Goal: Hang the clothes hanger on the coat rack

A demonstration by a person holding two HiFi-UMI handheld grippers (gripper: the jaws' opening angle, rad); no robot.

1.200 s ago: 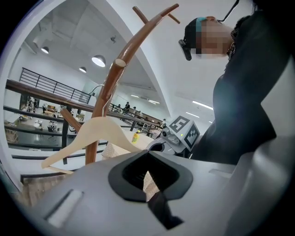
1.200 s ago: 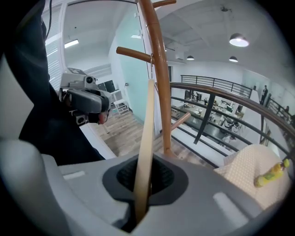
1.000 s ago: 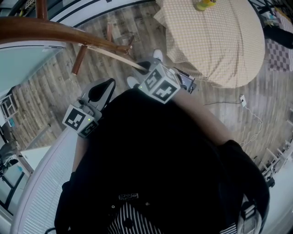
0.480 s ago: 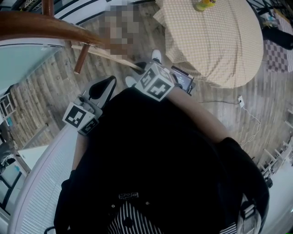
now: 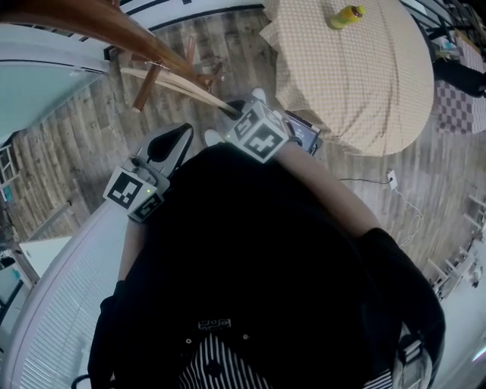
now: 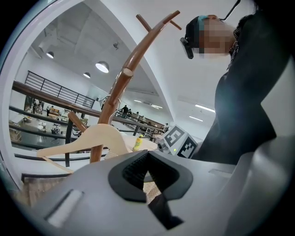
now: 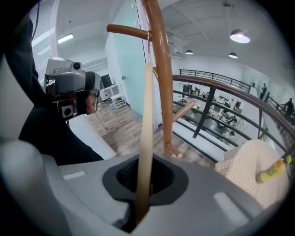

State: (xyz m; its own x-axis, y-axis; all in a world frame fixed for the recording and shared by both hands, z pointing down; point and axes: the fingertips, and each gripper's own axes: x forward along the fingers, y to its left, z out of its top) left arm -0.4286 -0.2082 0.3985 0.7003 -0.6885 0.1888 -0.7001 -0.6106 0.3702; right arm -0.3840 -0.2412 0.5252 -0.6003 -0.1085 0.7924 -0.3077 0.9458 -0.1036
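Altogether: one hanger (image 7: 146, 129), one coat rack (image 7: 162, 69), two tools (image 5: 179, 135) (image 5: 228, 112), one bottle (image 5: 345, 13)

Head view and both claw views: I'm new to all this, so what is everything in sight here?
Coat rack: one, brown wood, ahead of the person.
Clothes hanger: one, pale wood, close beside the rack's pole.
Table: one, round, beige checked cloth, right of the rack.
Bottle: one, yellow, on the table.
Floor: grey-brown planks.
Railing: one, dark, behind the rack.
Person's top: one, black.
Left claw: one, grey and black, shut, empty.
Right claw: one, grey and black, shut on the hanger.
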